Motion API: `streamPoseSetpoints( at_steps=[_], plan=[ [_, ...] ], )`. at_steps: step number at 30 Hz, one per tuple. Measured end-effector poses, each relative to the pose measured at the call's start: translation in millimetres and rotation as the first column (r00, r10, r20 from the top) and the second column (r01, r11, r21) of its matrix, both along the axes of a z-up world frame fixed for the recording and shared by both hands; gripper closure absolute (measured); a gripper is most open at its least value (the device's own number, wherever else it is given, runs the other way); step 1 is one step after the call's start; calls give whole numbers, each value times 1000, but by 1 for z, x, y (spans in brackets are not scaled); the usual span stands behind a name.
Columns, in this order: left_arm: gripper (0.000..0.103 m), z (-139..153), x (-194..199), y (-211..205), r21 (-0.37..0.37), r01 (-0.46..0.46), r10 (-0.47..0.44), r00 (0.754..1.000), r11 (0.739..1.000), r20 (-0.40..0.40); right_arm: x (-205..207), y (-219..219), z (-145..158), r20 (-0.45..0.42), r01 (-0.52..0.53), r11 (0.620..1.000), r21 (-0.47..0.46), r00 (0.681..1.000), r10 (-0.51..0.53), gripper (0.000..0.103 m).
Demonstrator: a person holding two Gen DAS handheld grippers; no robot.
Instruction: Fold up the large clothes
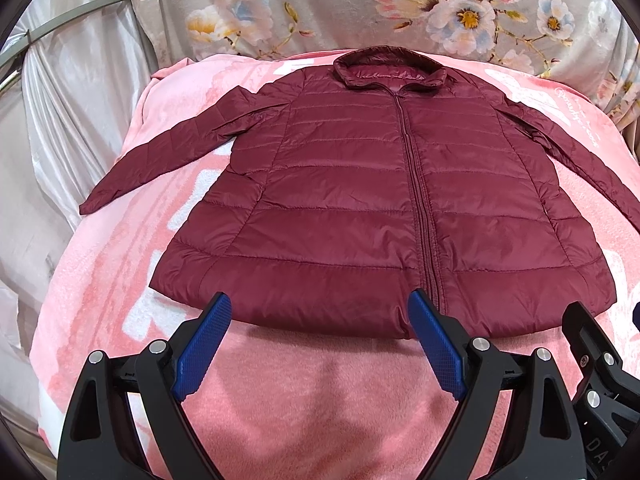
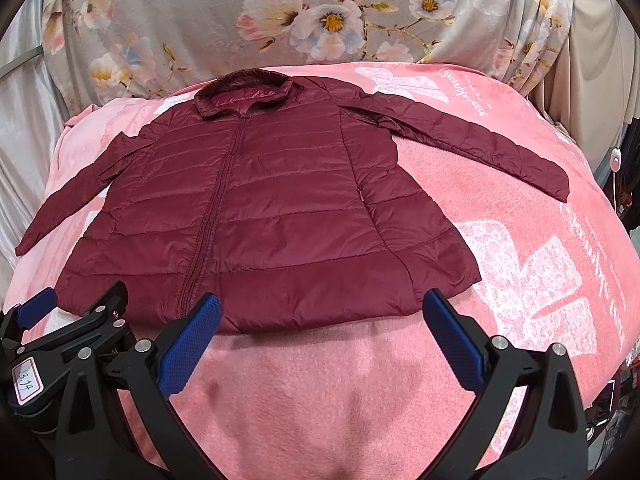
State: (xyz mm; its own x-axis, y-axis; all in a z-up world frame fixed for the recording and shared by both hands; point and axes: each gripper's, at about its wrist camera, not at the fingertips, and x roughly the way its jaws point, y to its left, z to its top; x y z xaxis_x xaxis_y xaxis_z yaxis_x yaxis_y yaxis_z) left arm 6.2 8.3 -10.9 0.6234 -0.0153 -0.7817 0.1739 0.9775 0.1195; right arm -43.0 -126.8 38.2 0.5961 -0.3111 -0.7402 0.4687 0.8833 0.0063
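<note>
A dark red quilted jacket (image 1: 360, 200) lies flat and zipped on a pink blanket (image 1: 320, 400), collar at the far end, both sleeves spread outward. It also shows in the right wrist view (image 2: 260, 216). My left gripper (image 1: 320, 304) is open and empty, its blue pads just short of the hem, left of the zipper. My right gripper (image 2: 322, 304) is open and empty, hovering at the hem's right half. The left gripper also shows at the lower left of the right wrist view (image 2: 76, 300).
The pink blanket (image 2: 520, 280) with white butterfly prints covers a raised surface. A grey floral cloth (image 1: 360, 4) hangs behind it. Pale satin fabric (image 1: 72, 128) drapes at the left. A white cable with a switch (image 2: 614, 162) hangs at the right edge.
</note>
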Motion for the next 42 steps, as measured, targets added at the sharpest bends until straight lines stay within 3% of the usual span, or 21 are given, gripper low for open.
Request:
streamPoseSetpoints(
  at_steps=[15, 20, 23, 27, 31, 35, 42],
  plan=[
    [17, -8, 1, 1, 6, -1, 1, 1000, 1000, -5, 3, -2, -6, -7, 3, 1000, 11, 1000, -3, 5],
    [16, -15, 7, -2, 9, 2, -2, 1000, 1000, -28, 10, -9, -13, -17, -24, 998, 61, 1000, 25, 5],
    [16, -19, 16, -1, 0, 5, -5, 999, 1000, -50, 15, -41, -21, -12, -9, 994, 113, 1000, 10, 5],
    [17, -20, 36, 3, -12, -16, 15, 998, 1000, -53, 7, -124, -18, -1, 166, 977, 136, 986, -168, 5],
    [17, -20, 61, 9, -8, -51, 50, 998, 999, -33, -13, -239, -15, 38, 380, 901, 209, 917, -396, 5],
    [17, -18, 85, 10, 5, -70, 70, 997, 998, -10, -34, -335, -24, 81, 528, 771, 357, 804, -589, 5],
    [17, -15, 116, 14, -2, -113, 113, 992, 994, 54, -35, -402, -58, 30, 641, 633, 435, 692, -721, 6]
  ],
)
